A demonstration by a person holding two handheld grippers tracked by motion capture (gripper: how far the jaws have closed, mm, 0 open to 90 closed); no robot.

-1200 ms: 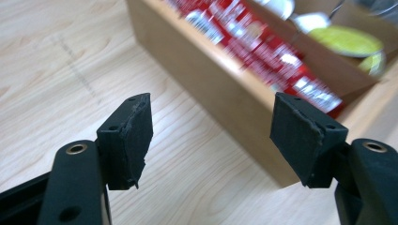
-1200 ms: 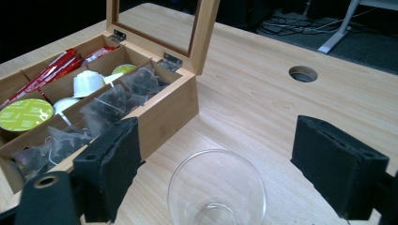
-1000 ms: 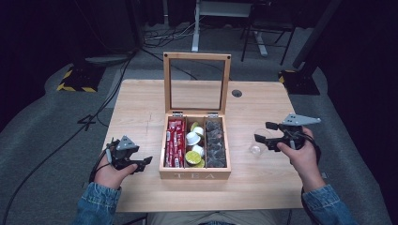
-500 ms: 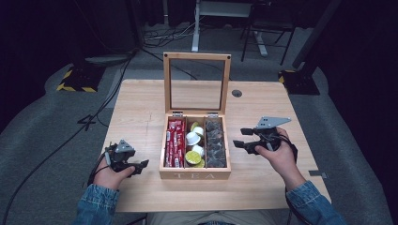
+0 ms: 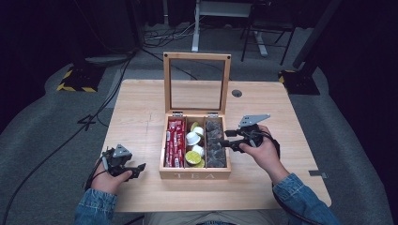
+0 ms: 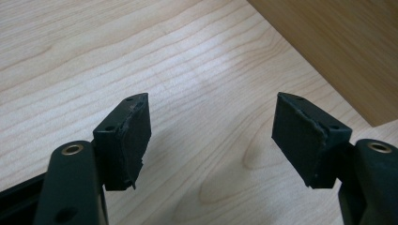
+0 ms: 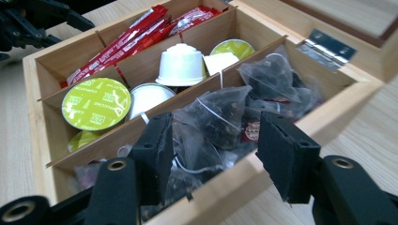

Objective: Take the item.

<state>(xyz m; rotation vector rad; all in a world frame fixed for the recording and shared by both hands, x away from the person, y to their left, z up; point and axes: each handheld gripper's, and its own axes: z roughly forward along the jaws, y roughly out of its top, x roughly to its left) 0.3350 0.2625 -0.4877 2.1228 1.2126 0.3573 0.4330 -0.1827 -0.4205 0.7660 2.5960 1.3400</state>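
Teabags (image 7: 220,119) fill the tea box's (image 5: 195,176) right compartment, beside capsules (image 7: 96,104) and red sticks (image 7: 124,44). Right gripper (image 7: 213,154), jaws half-open and closing, hangs empty over them; left gripper (image 6: 211,136) gapes empty over table (image 6: 56,61).

This looks like a lab or recording studio rather than a home. A lone pale wooden surface (image 5: 141,112) stands on grey carpet (image 5: 42,126), ringed by darkness. Loose cables (image 5: 155,40) trail across the floor, stand bases with yellow-and-black hazard tape (image 5: 75,86) flank it, and what seems to be a desk frame (image 5: 220,14) stands behind, though the gloom blurs it.
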